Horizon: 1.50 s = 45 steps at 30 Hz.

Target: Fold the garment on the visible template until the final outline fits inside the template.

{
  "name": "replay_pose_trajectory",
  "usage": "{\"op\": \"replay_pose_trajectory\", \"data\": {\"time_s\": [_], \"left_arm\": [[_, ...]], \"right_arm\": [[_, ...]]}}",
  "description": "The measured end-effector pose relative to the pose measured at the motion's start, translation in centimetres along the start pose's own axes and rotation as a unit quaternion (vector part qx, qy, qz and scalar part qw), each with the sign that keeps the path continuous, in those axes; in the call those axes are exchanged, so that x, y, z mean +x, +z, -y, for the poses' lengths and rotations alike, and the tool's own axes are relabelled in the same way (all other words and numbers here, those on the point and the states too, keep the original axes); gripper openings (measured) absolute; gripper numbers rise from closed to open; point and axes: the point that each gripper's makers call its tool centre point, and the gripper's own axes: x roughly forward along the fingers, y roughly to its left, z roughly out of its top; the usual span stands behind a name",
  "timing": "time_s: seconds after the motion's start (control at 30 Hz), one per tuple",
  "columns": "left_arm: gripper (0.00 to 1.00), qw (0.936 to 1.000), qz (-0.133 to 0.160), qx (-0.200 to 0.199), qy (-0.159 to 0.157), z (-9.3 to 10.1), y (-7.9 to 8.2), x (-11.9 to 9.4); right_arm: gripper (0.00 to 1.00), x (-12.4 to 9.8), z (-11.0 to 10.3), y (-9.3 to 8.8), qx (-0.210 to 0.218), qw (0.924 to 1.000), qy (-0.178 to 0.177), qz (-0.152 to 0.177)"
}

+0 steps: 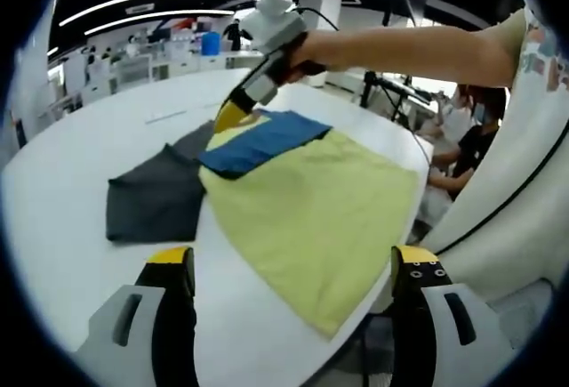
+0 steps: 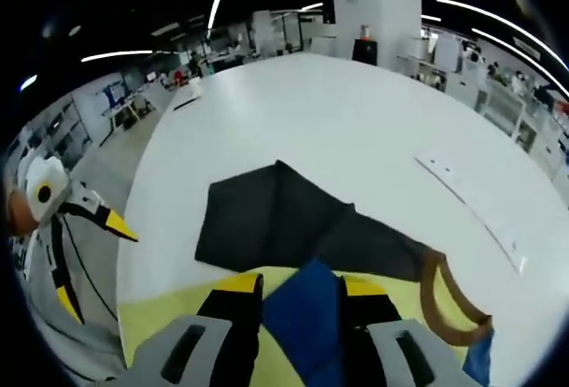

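Both tongs first: my left gripper (image 1: 293, 267) hangs with its jaws spread wide, gripping nothing, just above the near table edge; my right gripper (image 2: 298, 302) has its yellow-tipped jaws closed in on the blue cloth. From the left gripper view I see that right gripper (image 1: 233, 118) pressed down at the garment's far end.

Now by size. I'm working on a big white round table (image 1: 80, 151), mostly bare. On it lies the pale yellow-green cloth garment (image 1: 311, 218), spread flat and reaching the near rim. Just beside it and touching sits a dark grey fabric rectangle (image 1: 156, 196), which I take to be the template. Smaller, the blue fabric panel (image 1: 262, 142) rests across the garment's far corner. Smallest, a brown ribbed collar loop (image 2: 449, 302) curls by my right jaws.

I judge the fold is early: the garment far outsizes the grey piece. Next I'd carry that pinched end over toward me, while my left comes down and pins the near hem.
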Motion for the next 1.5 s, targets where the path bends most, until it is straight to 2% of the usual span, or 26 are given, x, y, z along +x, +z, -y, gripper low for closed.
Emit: {"op": "replay_pose_trajectory", "data": {"time_s": [0.33,0.67,0.77,1.07,1.5], "left_arm": [[0.88,1.0,0.002,0.002,0.006,-0.4,0.3,-0.1],[0.88,0.9999,-0.001,0.005,0.012,0.0,0.6,0.0],[0.87,0.9998,-0.003,0.006,0.016,-0.1,0.6,0.0],[0.83,0.9996,-0.008,0.005,0.025,-0.2,0.8,0.0],[0.77,0.9985,-0.014,-0.004,0.053,-2.4,0.3,-0.1]], "right_arm": [[0.5,-1.8,0.6,-0.2,0.025,0.9989,-0.012,0.038],[0.54,-4.1,0.5,-0.3,0.038,0.9963,-0.02,0.074],[0.56,-5.0,0.0,-0.3,0.055,0.994,-0.013,0.094],[0.57,-6.7,-0.6,-1.6,0.057,0.9924,-0.019,0.108],[0.61,-9.4,-1.0,-4.7,0.06,0.9913,-0.031,0.113]]}}
